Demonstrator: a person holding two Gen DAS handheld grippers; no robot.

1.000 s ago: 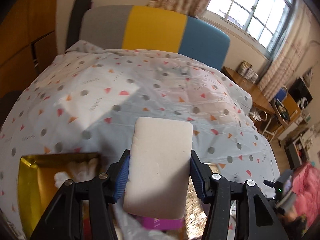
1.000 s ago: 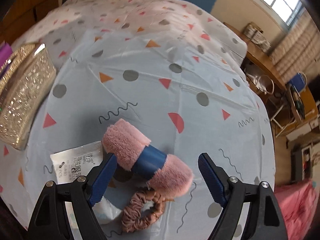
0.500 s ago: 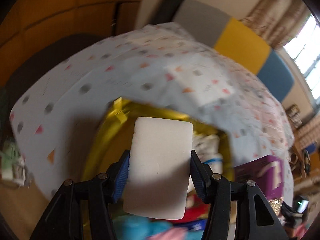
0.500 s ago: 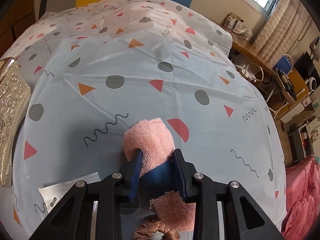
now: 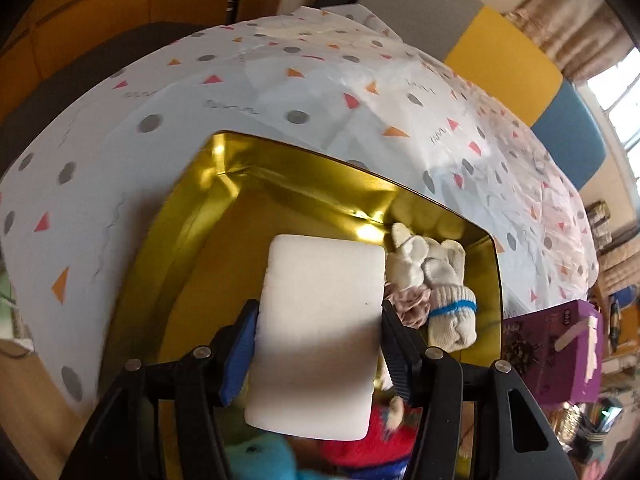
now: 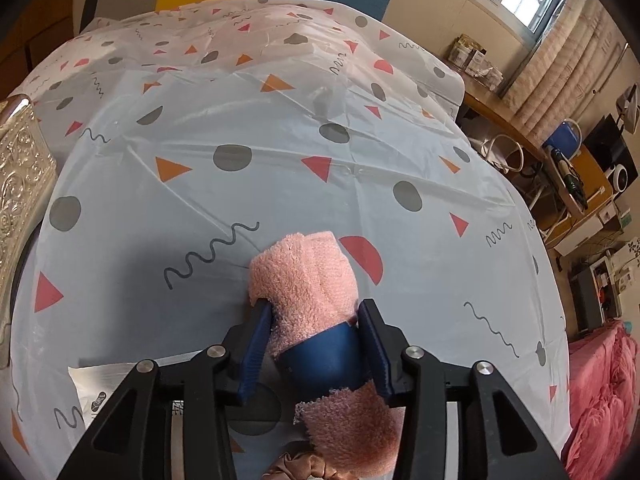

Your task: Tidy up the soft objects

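Left wrist view: left gripper (image 5: 318,344) clamps white sponge (image 5: 318,338) at both sides, held over gold tray (image 5: 280,184); white socks (image 5: 436,276) piled in tray's right corner. Right wrist view: right gripper (image 6: 314,344) jaws opening, pads against pink rolled towel (image 6: 308,292) with blue band (image 6: 326,360), towel above patterned tablecloth (image 6: 280,140).

A sponge (image 5: 320,332) is held above a tray (image 5: 280,184) at frame centre; socks (image 5: 436,280) lie in the tray's right corner. A box (image 5: 556,344) is placed at right.
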